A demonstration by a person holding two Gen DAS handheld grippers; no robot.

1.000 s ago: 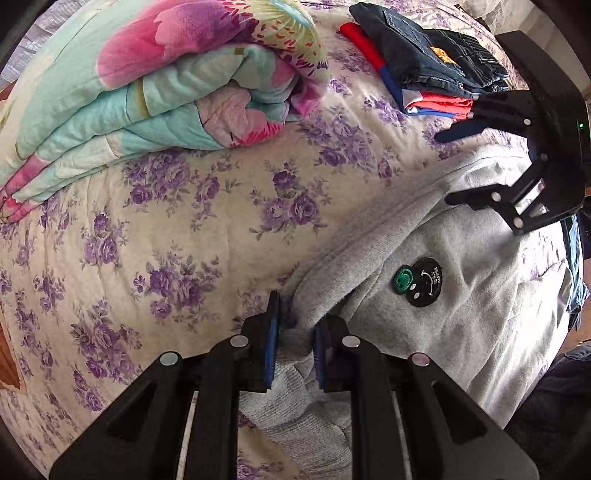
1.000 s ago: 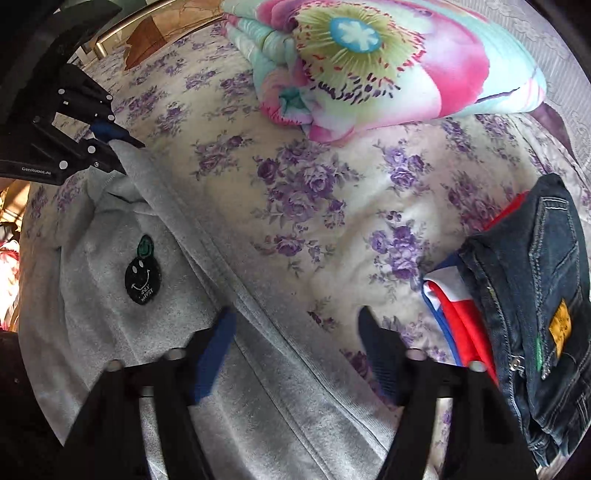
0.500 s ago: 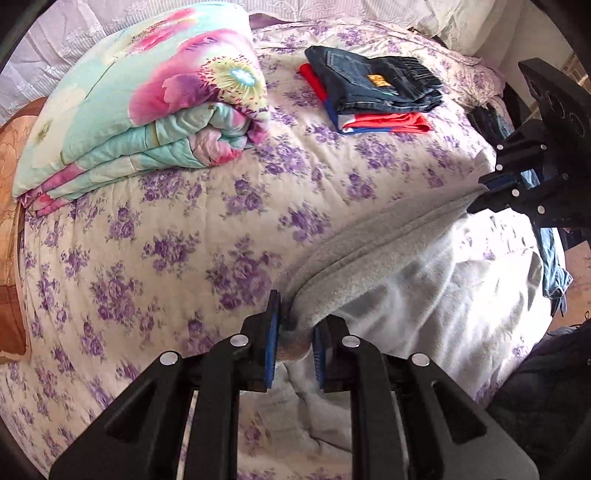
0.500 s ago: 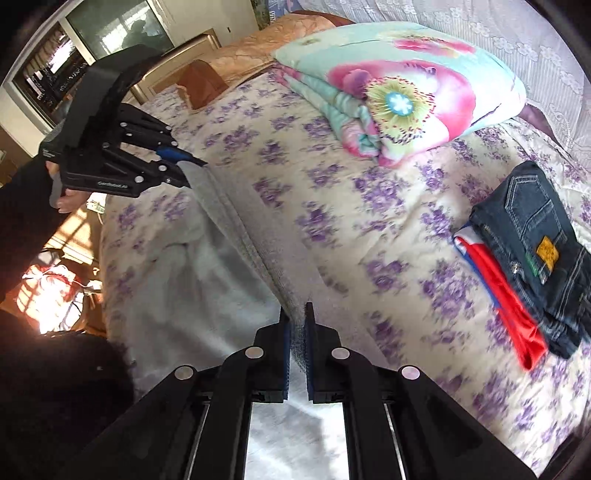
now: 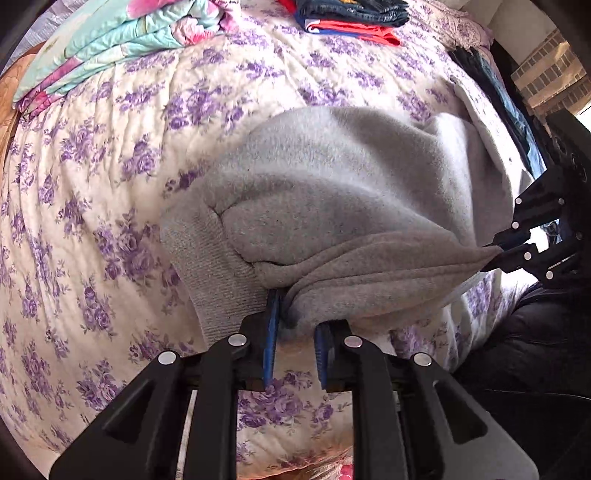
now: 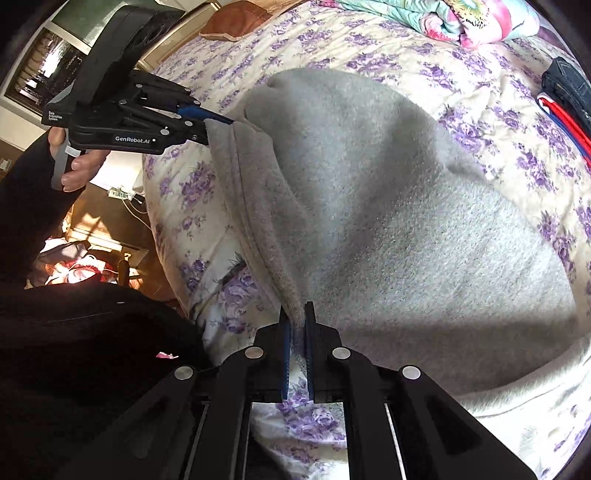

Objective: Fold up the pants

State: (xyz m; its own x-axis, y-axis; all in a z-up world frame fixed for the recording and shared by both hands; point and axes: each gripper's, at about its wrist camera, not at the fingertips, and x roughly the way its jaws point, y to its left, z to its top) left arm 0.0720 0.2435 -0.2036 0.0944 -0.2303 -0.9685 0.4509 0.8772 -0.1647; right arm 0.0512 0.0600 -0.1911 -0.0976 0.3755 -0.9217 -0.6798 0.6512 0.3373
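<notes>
— Where are the soft grey fleece pants right now?

— Draped in a loose hump over the bed with the cream sheet printed in purple flowers, near its edge. The ribbed grey cuff hangs down on one side.

— And the two tools?

— The left tool is clenched on a thick fold of the fleece beside that cuff. The right tool is pinched tight on the hem edge, with the fabric stretched between the pair.

— Anything else on the bed?

— A folded turquoise and pink floral quilt at the far side, and a small stack of folded dark denim and red clothes, well apart from the pants.
</notes>
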